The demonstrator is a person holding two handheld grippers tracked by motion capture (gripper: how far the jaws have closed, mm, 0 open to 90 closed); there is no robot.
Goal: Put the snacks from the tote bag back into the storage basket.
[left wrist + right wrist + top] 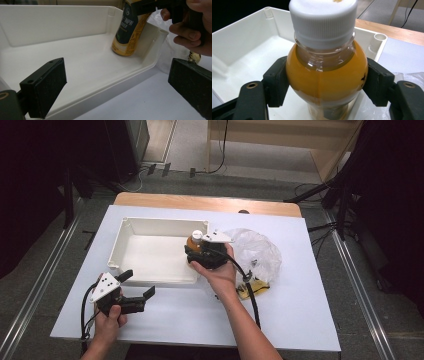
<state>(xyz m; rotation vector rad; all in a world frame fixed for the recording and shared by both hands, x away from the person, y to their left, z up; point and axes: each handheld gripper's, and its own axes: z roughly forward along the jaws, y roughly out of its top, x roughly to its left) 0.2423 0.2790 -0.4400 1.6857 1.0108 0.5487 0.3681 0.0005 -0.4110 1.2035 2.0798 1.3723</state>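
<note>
While the right gripper (pixel 324 87) clamps the orange bottle (pixel 325 75) upright at the white tray's (pixel 150 255) right end | step: placing, likely | next: loosen and lift clear | left gripper (pixel 137 292) wide apart, empty.

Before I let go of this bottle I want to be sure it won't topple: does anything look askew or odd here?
Yes: the bottle leans, its base on the white tray floor and its body tilted against the tray's end wall. The right gripper is shut on it just below the white cap. Nothing looks spilled.
</note>
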